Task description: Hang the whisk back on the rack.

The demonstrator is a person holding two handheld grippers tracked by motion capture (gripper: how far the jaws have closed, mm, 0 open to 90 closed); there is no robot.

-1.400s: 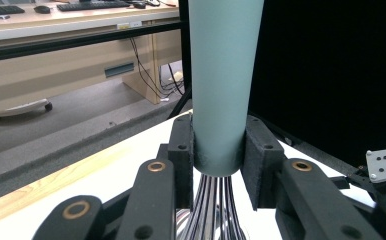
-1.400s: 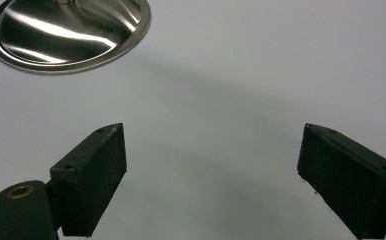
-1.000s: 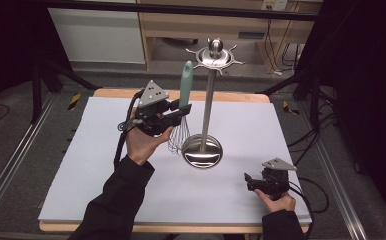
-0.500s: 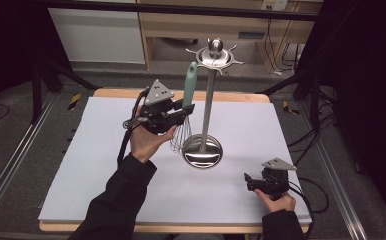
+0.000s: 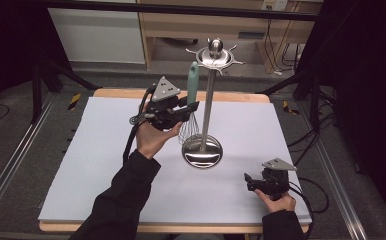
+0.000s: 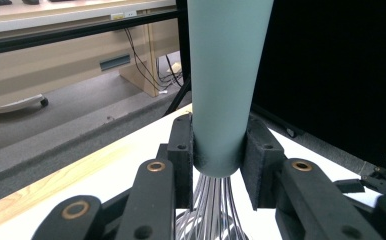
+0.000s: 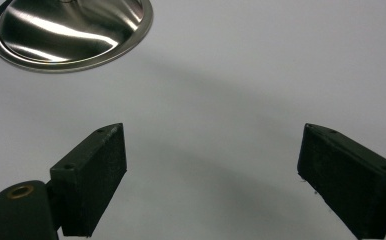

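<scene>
- Left gripper (image 5: 190, 107) raised above the surface (image 5: 106, 150), fingers (image 6: 181, 150) pinching the whisk (image 5: 192, 85) at the bottom of its teal handle, one finger on each side.
- Whisk upright, handle up, wires (image 6: 213, 210) hanging below the fingers; held just beside the stand's pole, left of it in the high view.
- Stand (image 5: 208, 100): steel, round base (image 7: 71, 30) on the surface, hooked disc and ball on top.
- Right gripper (image 5: 248, 181) low at the surface's near right corner, well apart from the stand; fingers (image 7: 96, 170) spread wide, nothing between them.
- Right gripper view: white surface with the stand's base at top left.
</scene>
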